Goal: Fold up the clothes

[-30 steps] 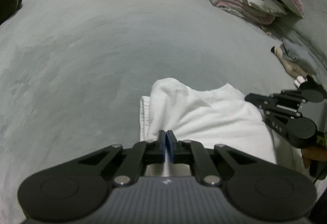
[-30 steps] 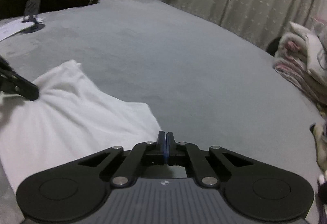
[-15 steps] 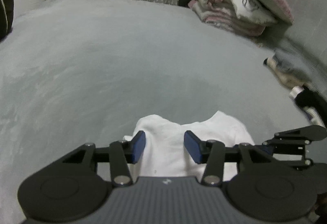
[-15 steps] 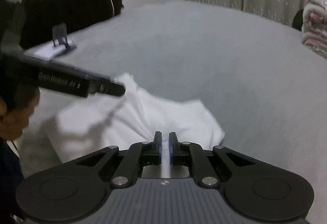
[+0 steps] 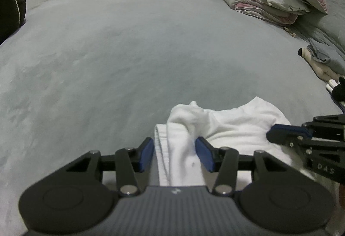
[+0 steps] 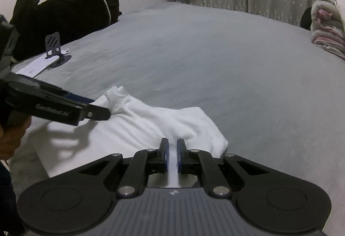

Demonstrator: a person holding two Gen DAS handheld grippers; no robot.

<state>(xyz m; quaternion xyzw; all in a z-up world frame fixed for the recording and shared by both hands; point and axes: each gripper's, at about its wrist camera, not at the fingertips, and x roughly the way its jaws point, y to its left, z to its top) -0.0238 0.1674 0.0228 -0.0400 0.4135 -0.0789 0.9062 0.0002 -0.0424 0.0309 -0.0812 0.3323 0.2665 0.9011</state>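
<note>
A: Where is the white cloth point(image 5: 226, 128)?

B: On the gray bed point(image 5: 129, 52), right in front of both claws. The left claw point(image 5: 175, 155) is spread wide over it.

A: And the right claw point(image 6: 172, 155)?

B: Its fingers have a small gap with cloth between. I can't tell if it pinches.

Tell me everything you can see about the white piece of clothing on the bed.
The white garment looks like soft cotton, plain and unprinted. It lies partly folded and rumpled on the grey bedspread, with a stitched hem edge showing along its left side and a bunched ridge on top. The left gripper is open with the cloth lying between its blue pads. The right gripper is slightly open over the near edge, the fabric passing between its pads. Which garment it is cannot be told.
</note>
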